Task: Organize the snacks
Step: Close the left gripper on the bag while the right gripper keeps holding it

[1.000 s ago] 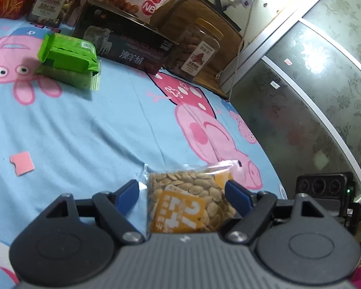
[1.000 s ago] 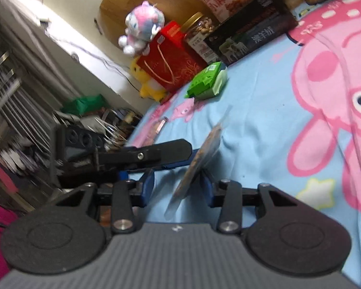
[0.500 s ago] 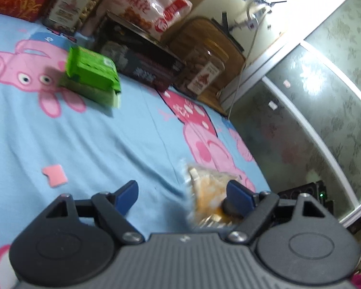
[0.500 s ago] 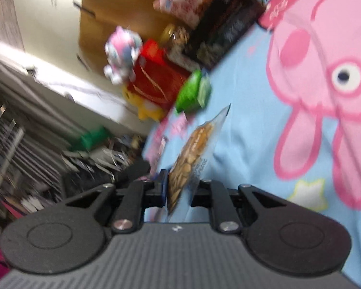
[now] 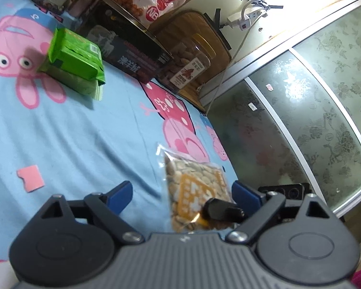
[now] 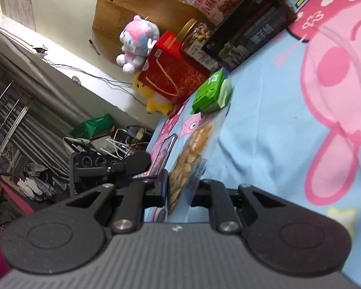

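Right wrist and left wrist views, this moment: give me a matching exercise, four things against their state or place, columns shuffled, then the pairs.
Things:
1. seed packet
2. left hand-held gripper
3. green packets
4. pink plush toy

States or places:
A. stacked on the blue sheet, in front of the dark box
B. open, with nothing clamped
C. on top of the red gift box
D. clamped in the right hand-held gripper

Pairs: 1-D, 2-B, 3-A, 4-C

Black tool (image 5: 181, 191), blue fingertips (image 5: 120, 193)
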A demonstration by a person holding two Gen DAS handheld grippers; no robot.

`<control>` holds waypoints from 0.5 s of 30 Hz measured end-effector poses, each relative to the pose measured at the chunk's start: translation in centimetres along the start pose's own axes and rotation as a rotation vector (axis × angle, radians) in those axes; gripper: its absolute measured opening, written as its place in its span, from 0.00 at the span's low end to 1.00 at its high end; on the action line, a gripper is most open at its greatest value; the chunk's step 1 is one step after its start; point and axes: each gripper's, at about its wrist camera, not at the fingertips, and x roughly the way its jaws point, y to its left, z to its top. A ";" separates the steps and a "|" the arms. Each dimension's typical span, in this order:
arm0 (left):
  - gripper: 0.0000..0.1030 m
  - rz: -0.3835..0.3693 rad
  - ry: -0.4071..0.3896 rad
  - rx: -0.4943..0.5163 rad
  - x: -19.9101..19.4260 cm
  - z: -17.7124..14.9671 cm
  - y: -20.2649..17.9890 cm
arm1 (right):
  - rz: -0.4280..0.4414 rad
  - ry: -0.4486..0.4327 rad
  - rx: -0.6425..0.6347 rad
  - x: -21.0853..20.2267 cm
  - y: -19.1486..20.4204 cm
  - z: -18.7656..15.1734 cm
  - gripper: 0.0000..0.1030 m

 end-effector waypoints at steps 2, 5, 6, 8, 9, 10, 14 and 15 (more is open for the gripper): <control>0.74 -0.017 0.011 0.002 0.4 0.0 0.0 | -0.003 0.008 0.000 0.4 -0.1 0.0 0.18; 0.57 -0.033 0.025 0.003 1.0 0.0 0.0 | -0.030 0.021 -0.006 1.0 -0.1 0.1 0.18; 0.56 -0.021 0.022 0.008 1.0 0.0 -0.1 | -0.036 0.022 -0.006 1.1 -0.1 0.1 0.18; 0.52 -0.018 0.016 0.010 1.1 0.1 0.2 | -0.046 0.023 -0.009 1.1 -0.1 0.1 0.18; 0.49 -0.018 0.013 0.006 1.1 0.2 0.3 | -0.051 0.023 -0.013 1.1 -0.1 0.2 0.18; 0.47 -0.019 0.009 0.004 1.0 0.3 0.5 | -0.056 0.023 -0.017 1.2 -0.1 0.2 0.18; 0.43 -0.010 -0.004 0.012 0.9 0.5 0.9 | -0.080 0.026 -0.028 1.5 -0.1 0.3 0.19; 0.43 -0.003 -0.007 0.017 0.9 0.5 0.9 | -0.086 0.027 -0.029 1.5 -0.1 0.3 0.21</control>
